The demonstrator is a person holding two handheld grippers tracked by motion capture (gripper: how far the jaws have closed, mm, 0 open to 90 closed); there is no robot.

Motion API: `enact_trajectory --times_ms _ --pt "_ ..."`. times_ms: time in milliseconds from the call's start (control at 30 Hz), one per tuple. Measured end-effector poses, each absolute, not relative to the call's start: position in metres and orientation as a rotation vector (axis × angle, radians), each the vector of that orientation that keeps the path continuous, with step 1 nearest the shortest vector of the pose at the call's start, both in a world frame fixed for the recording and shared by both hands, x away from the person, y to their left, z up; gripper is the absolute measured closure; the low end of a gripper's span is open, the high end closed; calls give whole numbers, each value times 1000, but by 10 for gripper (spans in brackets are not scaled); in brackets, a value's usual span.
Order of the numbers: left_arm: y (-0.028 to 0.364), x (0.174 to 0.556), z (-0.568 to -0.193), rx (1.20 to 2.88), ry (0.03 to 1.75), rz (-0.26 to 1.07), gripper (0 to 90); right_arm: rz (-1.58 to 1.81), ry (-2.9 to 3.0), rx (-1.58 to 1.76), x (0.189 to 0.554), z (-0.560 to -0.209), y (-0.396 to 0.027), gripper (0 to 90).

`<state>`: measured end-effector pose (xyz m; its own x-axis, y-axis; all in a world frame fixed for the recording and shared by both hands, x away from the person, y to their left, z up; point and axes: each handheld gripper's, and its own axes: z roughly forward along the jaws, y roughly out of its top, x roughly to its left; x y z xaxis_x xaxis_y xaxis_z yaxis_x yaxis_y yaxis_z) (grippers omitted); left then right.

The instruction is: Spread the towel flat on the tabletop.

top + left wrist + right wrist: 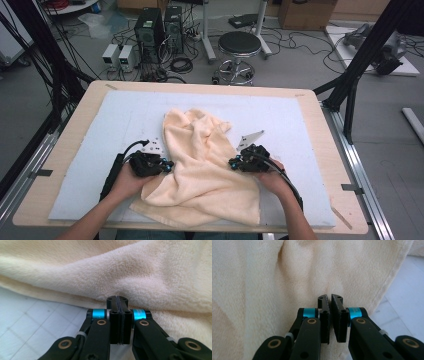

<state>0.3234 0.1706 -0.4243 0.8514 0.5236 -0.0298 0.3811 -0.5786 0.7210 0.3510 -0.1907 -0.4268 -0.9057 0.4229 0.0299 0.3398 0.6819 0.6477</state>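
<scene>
Forearms enter from the near edge, each hand holding a gripper at the towel's sides. Left gripper (167, 166) sits at the left edge of the cream towel (202, 165), jaws pressed flat together; in the left gripper view (117, 300) the tips butt into a fold of the plush fabric, and whether any cloth is pinched between them can't be made out. Right gripper (233, 162) is at the towel's right side, jaws nearly together with a thin slit; in the right gripper view (330, 298) the tips press on towel near its hemmed edge, possibly nipping a bit of pile. Towel lies crumpled, near-centre on the white foam mat (305, 150), which covers the wooden table (327, 150). Farther off on the floor: black round stool (239, 44), computer towers (150, 27), tangled cables.
</scene>
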Motion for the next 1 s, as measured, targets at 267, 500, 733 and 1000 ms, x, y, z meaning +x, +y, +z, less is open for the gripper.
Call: enact_trajectory --times_ms 267,500,733,1000 --pt "211 302 -407 2209 688 341 890 1059 2713 640 332 -410 -211 856" --pt "239 286 -394 2175 706 356 890 1094 2703 659 302 -413 -221 856" --pt "240 271 -389 2151 650 301 838 1101 2689 620 286 -407 -220 742" --pt "216 324 -387 2102 652 346 628 1113 2573 624 330 -392 -215 642"
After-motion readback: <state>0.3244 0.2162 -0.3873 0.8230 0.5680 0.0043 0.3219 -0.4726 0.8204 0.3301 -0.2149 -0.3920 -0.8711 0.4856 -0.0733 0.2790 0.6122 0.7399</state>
